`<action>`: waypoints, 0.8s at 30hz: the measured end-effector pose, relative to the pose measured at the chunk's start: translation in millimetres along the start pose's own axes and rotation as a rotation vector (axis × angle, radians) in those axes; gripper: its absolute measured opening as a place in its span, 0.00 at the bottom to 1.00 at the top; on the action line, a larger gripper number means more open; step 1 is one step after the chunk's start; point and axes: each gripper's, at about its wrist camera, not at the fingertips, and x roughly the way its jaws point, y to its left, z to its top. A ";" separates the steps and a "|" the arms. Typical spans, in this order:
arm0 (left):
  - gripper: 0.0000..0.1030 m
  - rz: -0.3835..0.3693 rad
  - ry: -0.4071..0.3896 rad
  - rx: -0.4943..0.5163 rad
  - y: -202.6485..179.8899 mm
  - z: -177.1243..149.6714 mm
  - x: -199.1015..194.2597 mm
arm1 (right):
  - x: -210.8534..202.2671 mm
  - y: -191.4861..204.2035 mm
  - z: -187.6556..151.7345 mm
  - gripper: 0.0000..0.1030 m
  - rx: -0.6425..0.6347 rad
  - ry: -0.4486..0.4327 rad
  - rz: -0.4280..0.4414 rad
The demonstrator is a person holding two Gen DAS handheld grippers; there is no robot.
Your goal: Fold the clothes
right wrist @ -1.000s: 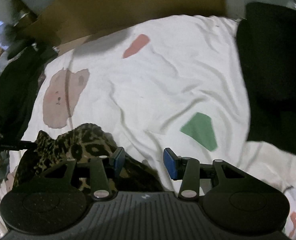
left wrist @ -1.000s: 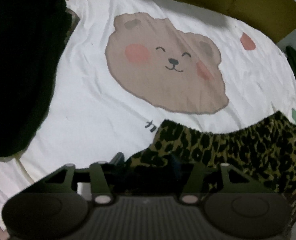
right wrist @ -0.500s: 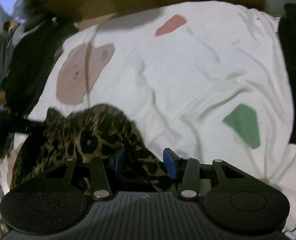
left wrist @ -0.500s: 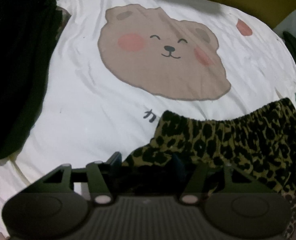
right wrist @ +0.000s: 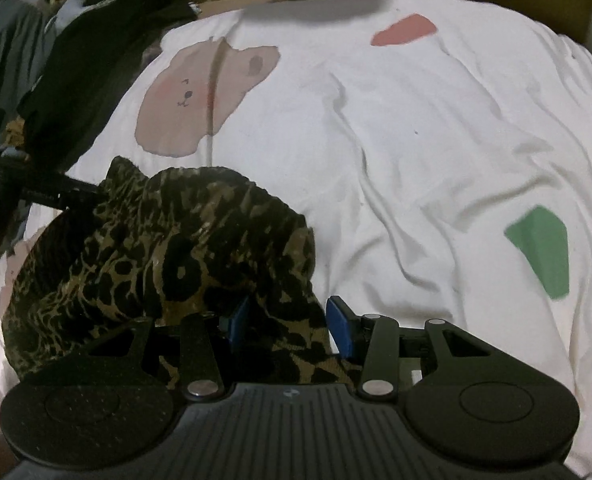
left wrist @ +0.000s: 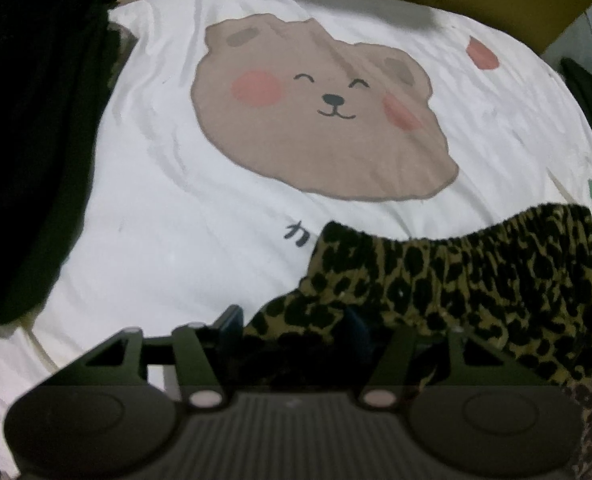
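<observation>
In the left wrist view the left gripper (left wrist: 292,330) hung low over the bed (left wrist: 184,216), whose white sheet bore a bear print (left wrist: 316,120). The leopard garment (left wrist: 476,276) sagged from between its fingers and stretched off to the right, its gathered band forming the far edge, clear of the sheet along most of its length. The fingers stood fairly wide with cloth bunched in the gap, and whether they truly pinched it could not be told, since dark folds hid the pads. A black garment (left wrist: 28,140) lay heaped at the left. In the right wrist view the right gripper (right wrist: 288,322) had the garment draped through its gap; the blue fingers (right wrist: 340,326) stood apart, with cloth against the left one and daylight beside the right one, so the hold looked loose at best. The left gripper showed as a dark bar at the garment's far corner. The risk, as I judged it, was slippage: a pull to spread or fold the garment could drag it out of the slack right fingers and let that side fall in a heap. The bunched middle could also fold crooked, and a low sweep might snag the wrinkled sheet
</observation>
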 end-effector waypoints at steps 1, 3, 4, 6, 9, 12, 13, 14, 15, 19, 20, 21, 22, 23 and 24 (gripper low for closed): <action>0.58 0.001 -0.002 0.009 -0.7 0.2 0.4 | 2.4 0.7 1.1 0.48 -0.006 0.002 0.001; 0.58 0.002 -0.005 0.018 -1.5 0.7 1.6 | 5.6 2.4 1.5 0.48 -0.010 -0.002 0.006; 0.58 0.000 -0.006 0.015 -1.4 1.0 2.5 | 6.6 3.3 1.3 0.48 -0.014 -0.004 0.008; 0.58 -0.016 -0.007 0.021 -0.9 0.8 1.4 | 6.9 4.1 0.4 0.43 -0.022 -0.009 0.018; 0.39 -0.042 -0.007 0.032 -0.2 0.3 -0.8 | 4.6 4.8 -1.5 0.16 -0.036 -0.008 0.015; 0.19 -0.051 -0.009 0.035 -0.4 0.4 -5.4 | -6.6 2.4 -1.8 0.08 -0.028 -0.026 0.009; 0.16 -0.048 -0.016 0.031 -0.3 0.4 -8.6 | -12.4 1.9 -1.6 0.07 -0.029 -0.039 0.001; 0.15 -0.048 -0.030 0.030 0.0 0.6 -13.2 | -18.2 1.6 -1.5 0.07 -0.031 -0.052 -0.011; 0.14 -0.048 -0.046 0.030 0.3 0.9 -18.2 | -24.0 1.3 -1.3 0.06 -0.033 -0.064 -0.022; 0.13 -0.042 -0.109 0.037 -0.2 5.1 -34.8 | -49.5 -4.5 3.7 0.06 0.013 -0.117 -0.076; 0.13 -0.042 -0.126 0.038 -1.0 7.8 -38.3 | -55.7 -3.7 5.0 0.05 0.003 -0.135 -0.097; 0.13 -0.042 -0.142 0.039 -1.8 10.4 -41.9 | -61.6 -1.8 6.8 0.05 -0.012 -0.153 -0.116; 0.13 -0.042 -0.158 0.039 -2.6 13.0 -45.5 | -67.3 1.0 8.9 0.05 -0.031 -0.173 -0.132; 0.13 -0.041 -0.175 0.040 -3.5 15.7 -49.0 | -70.9 3.8 10.3 0.05 -0.046 -0.188 -0.144; 0.13 -0.038 -0.174 0.043 -4.1 16.5 -48.2 | -73.3 7.1 11.1 0.05 -0.065 -0.200 -0.158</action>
